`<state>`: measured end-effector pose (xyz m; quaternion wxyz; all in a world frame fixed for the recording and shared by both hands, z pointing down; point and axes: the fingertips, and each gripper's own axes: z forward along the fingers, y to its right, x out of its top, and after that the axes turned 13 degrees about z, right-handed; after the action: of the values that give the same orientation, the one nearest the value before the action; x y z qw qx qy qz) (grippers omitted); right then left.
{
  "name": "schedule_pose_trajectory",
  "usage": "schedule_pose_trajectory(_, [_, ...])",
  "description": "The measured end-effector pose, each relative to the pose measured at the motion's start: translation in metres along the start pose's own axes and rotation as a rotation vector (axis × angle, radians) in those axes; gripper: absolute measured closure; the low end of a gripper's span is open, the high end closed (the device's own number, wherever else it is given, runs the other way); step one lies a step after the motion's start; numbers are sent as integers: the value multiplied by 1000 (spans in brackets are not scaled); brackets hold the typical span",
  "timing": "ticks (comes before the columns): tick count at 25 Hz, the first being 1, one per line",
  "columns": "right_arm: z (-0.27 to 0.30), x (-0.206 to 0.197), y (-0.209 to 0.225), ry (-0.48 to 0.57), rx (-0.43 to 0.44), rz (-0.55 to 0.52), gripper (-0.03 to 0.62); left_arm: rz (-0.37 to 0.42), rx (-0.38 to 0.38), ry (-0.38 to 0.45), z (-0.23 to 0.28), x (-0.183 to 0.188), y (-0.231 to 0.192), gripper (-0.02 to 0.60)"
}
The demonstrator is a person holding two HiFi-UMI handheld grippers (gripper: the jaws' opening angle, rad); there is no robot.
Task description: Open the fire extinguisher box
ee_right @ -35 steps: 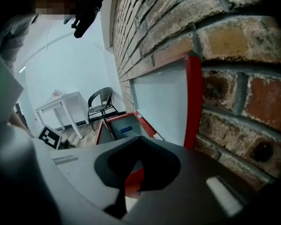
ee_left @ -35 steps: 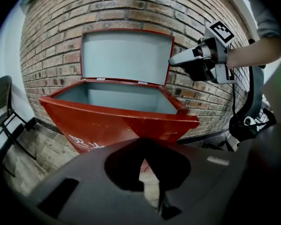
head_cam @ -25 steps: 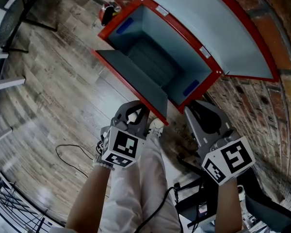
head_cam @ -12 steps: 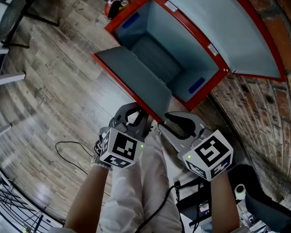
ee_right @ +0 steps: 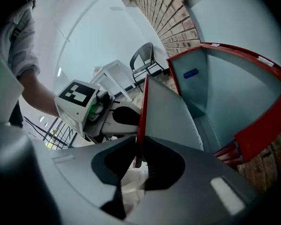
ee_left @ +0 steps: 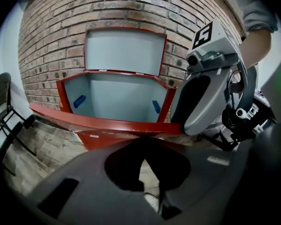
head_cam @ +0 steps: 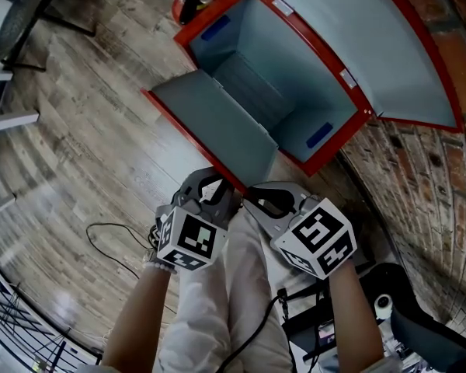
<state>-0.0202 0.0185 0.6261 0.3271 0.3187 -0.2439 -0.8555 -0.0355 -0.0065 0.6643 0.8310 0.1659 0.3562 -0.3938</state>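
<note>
The red fire extinguisher box stands against the brick wall. Its lid is raised and its grey front door is swung out toward me. My left gripper is shut on the door's red free edge, which meets the jaw tips in the left gripper view. My right gripper sits right beside it on the same edge. The red edge runs between its jaws, which have just been closing and now pinch it. The box is empty inside.
A red extinguisher stands on the wooden floor left of the box. A black chair is at the far left. A black cable lies near my legs. Black equipment sits at the lower right by the brick wall.
My right gripper came left and down from the box's right corner to the door's edge beside the left gripper. The left gripper stayed on the door.
</note>
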Motion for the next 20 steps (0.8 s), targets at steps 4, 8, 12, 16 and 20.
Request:
schedule_pose_trajectory(4, [8, -5, -4, -20, 21, 31, 534, -28, -4, 9, -8, -7, 1, 583])
schedule_pose_trajectory(8, [18, -15, -7, -41, 21, 45, 537, -53, 8, -2, -23, -20, 0, 583])
schedule_pose_trajectory(12, [32, -24, -11, -65, 17, 54, 540, -53, 33, -13, -45, -30, -5, 583])
schedule_pose_trajectory(16, [50, -36, -14, -98, 14, 90, 546, -52, 77, -1, -67, -34, -16, 583])
schedule_pose_trajectory(20, [70, -51, -16, -141, -1, 94, 553, -74, 114, -10, -81, -43, -27, 583])
